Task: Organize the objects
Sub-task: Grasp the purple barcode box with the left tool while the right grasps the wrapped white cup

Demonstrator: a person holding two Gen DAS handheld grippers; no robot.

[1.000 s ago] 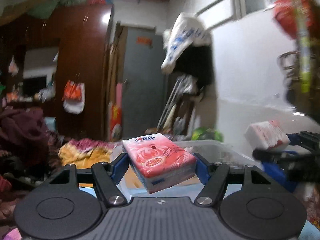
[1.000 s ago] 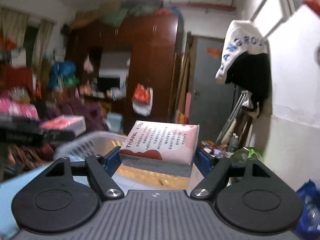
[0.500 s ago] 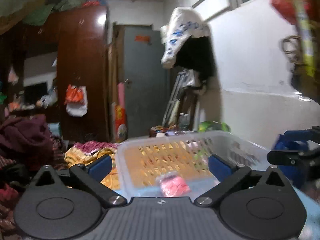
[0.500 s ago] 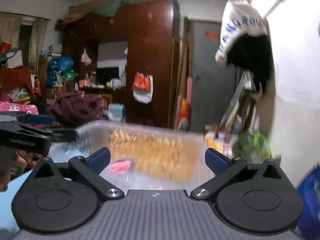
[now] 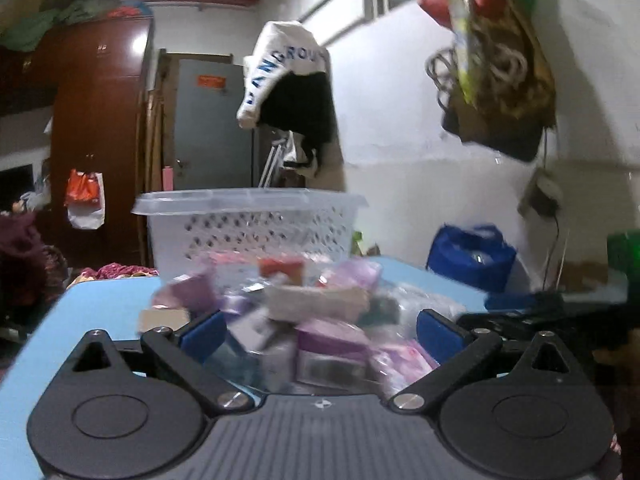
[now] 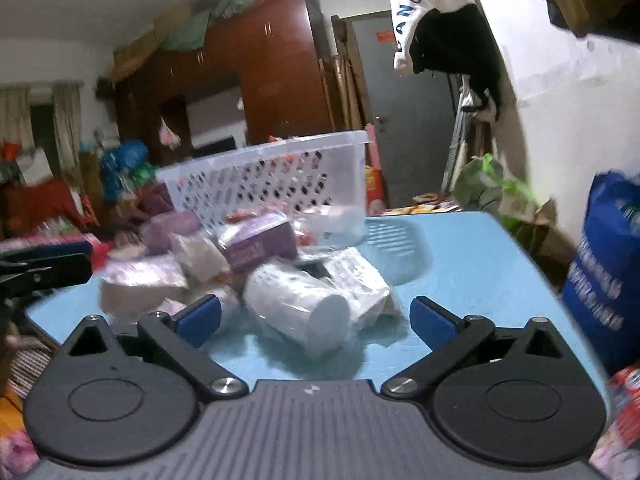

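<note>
Both grippers, left gripper (image 5: 320,330) and right gripper (image 6: 316,318), are hovering spread and empty over the packet pile (image 6: 256,264) lying on the desk (image 6: 460,272) before the basket (image 6: 280,176); selecting one comes next.

Blue table (image 6: 460,276) — white perforated basket (image 6: 272,172) — purple box (image 6: 260,244)

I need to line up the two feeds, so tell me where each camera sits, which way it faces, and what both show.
Left wrist: sits on the left tongs, looking forward over the pile of packets toward the white basket; its own open blue-tipped fingers show, and the other tongs at far right.
Right wrist: sits on the right tongs, looking forward and leftward over a wrapped white cup stack; its open fingers show, and the other tongs at far left.
Shared: blue table, pile, basket, and hanging white bag.
</note>
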